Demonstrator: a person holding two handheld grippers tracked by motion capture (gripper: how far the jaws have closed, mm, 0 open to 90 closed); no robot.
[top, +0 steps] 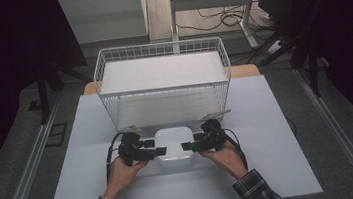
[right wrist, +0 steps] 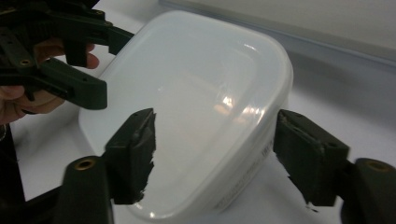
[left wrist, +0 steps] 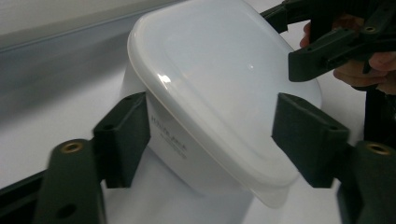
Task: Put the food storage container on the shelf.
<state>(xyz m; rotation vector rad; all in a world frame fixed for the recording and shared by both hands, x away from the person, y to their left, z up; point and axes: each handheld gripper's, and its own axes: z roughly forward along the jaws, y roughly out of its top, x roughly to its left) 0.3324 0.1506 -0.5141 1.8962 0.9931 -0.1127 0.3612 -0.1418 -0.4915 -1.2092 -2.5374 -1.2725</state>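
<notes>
A white, rounded-square plastic container with its lid on [top: 174, 147] is sitting on the pale grey table top [top: 269, 134], just in front of the white wire basket [top: 162, 81]. The left gripper [top: 160, 151] is flanking its left side and the right gripper [top: 188, 146] its right side. Each one's jaws are standing partly open around the container's edge; whether the pads are pressing on it I cannot tell

A white lidded container [top: 173, 142] sits between black grippers; the wire basket [top: 159, 51] is white, the sleeves [top: 258, 191] dark plaid.
</notes>
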